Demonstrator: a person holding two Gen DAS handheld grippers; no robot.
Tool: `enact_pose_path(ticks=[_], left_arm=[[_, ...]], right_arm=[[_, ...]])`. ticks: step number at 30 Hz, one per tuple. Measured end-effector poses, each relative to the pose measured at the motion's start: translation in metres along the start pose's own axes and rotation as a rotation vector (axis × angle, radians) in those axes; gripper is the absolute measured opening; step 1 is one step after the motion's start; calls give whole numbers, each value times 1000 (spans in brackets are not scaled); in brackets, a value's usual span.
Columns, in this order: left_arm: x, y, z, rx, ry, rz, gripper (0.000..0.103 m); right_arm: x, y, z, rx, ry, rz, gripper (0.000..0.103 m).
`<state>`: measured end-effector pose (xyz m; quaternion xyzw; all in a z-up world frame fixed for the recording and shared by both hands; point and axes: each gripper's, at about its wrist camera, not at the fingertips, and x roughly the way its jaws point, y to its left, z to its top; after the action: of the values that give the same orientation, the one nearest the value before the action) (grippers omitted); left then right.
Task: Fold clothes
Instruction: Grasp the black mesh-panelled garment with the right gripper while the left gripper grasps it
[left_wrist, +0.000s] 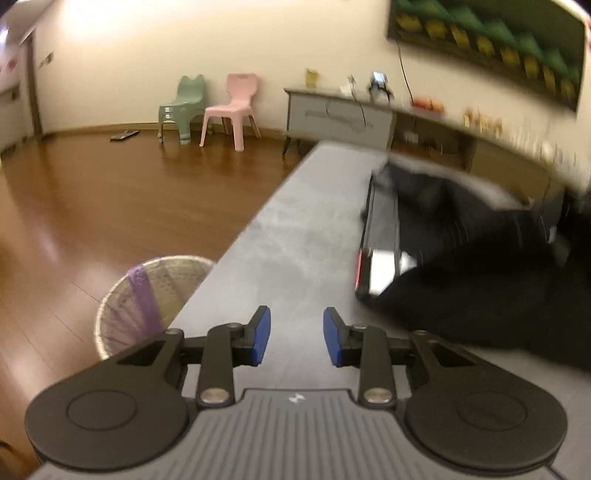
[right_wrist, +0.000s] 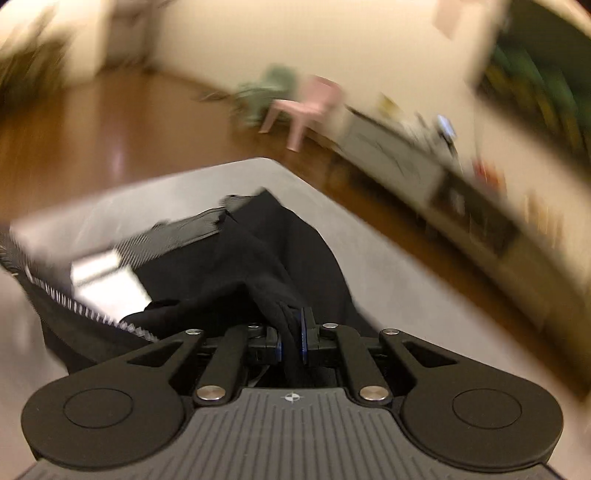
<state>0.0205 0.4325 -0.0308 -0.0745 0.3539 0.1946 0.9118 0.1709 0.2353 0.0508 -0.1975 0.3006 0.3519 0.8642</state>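
A black garment (left_wrist: 480, 273) with grey ribbed trim and a white panel lies bunched on the grey table (left_wrist: 288, 229), to the right in the left wrist view. My left gripper (left_wrist: 296, 336) is open over bare table, left of the cloth, with nothing between its blue pads. In the right wrist view the same black garment (right_wrist: 255, 254) rises in a heap just ahead, its zipper (right_wrist: 85, 314) trailing to the left. My right gripper (right_wrist: 291, 341) is shut on a fold of this black cloth. That view is blurred by motion.
A woven basket (left_wrist: 147, 299) with a purple stripe stands on the wooden floor by the table's left edge. A green chair (left_wrist: 183, 107) and a pink chair (left_wrist: 231, 109) stand by the far wall. A low cabinet (left_wrist: 340, 114) runs along the right wall.
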Motion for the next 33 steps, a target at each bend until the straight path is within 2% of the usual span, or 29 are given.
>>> enact_pose_path(ticks=[4, 6, 8, 10, 11, 12, 13, 15, 17, 20, 22, 24, 26, 27, 28, 33], left_arm=[[9, -32, -3, 150, 9, -29, 31], [20, -40, 5, 150, 18, -45, 32], [25, -45, 16, 124, -16, -42, 32], [22, -51, 25, 90, -96, -112, 32], [24, -56, 28, 84, -101, -165, 34], [26, -61, 32, 80, -103, -215, 34], [33, -68, 34, 81, -76, -219, 35], [44, -77, 38, 77, -36, -205, 35], [48, -79, 39, 56, -12, -193, 33], [48, -78, 37, 51, 12, -183, 33], [48, -77, 34, 60, 25, -170, 33], [53, -71, 34, 35, 49, -159, 30], [54, -66, 34, 6, 64, -158, 24], [53, -64, 35, -9, 67, -162, 24], [51, -61, 34, -21, 70, -168, 24], [42, -51, 31, -55, 79, -181, 23]], right_arm=[[7, -25, -13, 225, 7, 73, 8], [8, -32, -12, 260, 7, 82, 8], [9, -36, -12, 268, 7, 80, 8], [7, -35, -11, 232, 3, 56, 10], [5, -33, -10, 205, 2, 43, 11], [4, -25, -8, 111, 9, 15, 20], [2, -16, -6, 14, 15, -13, 36], [-6, 11, -2, -242, -3, -83, 49], [-14, 38, 3, -466, -24, -111, 56], [-15, 76, 11, -745, -23, -86, 67], [-1, 102, 10, -952, 51, -43, 70], [21, 119, 3, -1127, 167, -24, 67], [14, 105, 12, -967, 129, -4, 41], [10, 98, 17, -887, 111, 6, 11], [6, 91, 22, -808, 92, 16, 7], [-13, 56, 46, -407, 0, 63, 4]])
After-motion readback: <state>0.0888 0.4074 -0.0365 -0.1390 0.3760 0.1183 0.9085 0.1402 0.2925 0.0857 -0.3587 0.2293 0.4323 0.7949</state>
